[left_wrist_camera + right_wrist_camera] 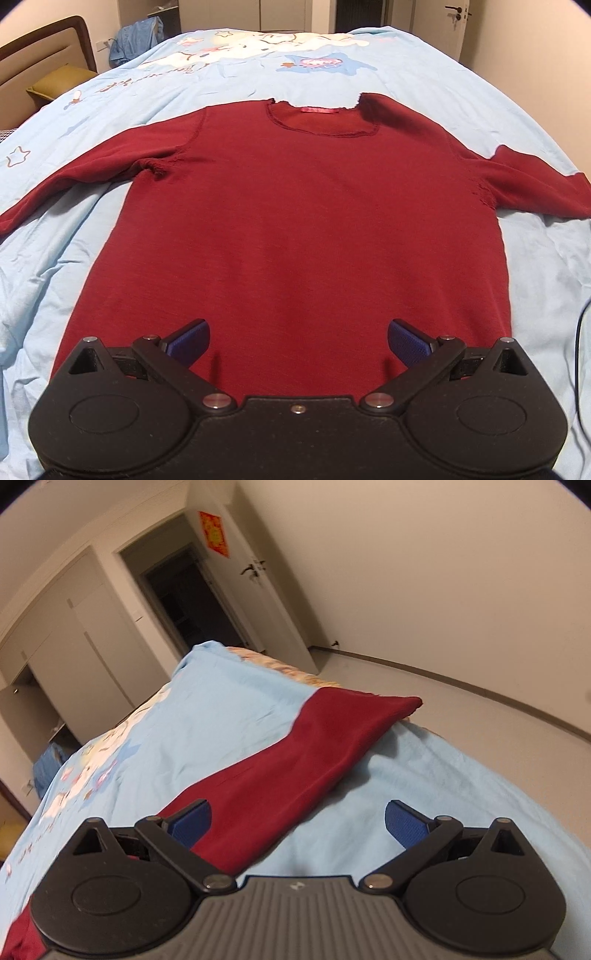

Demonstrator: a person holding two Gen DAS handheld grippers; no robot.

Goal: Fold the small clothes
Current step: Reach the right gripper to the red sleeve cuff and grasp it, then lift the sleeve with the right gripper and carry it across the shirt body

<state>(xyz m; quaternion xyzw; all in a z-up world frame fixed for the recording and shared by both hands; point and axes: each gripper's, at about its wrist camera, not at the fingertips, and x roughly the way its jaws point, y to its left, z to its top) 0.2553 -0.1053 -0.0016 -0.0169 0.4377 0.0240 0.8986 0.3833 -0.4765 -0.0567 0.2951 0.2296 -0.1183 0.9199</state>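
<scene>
A dark red long-sleeved top (291, 221) lies flat, front up, on the light blue bedspread (546, 288), neckline far from me and both sleeves spread out. My left gripper (298, 341) is open and empty, hovering over the top's bottom hem at its middle. In the right wrist view one red sleeve (295, 771) runs diagonally toward the bed's edge. My right gripper (298, 823) is open and empty just above that sleeve, its left finger (192, 825) over the cloth and its right finger over bare bedspread (443, 775).
The bed's headboard (48, 55) and an olive pillow (59, 86) are at far left. Blue clothing (136, 37) sits beyond the bed. A black cable (580, 354) trails on the right. The bed edge, floor (480, 712) and an open door (258, 602) lie past the sleeve.
</scene>
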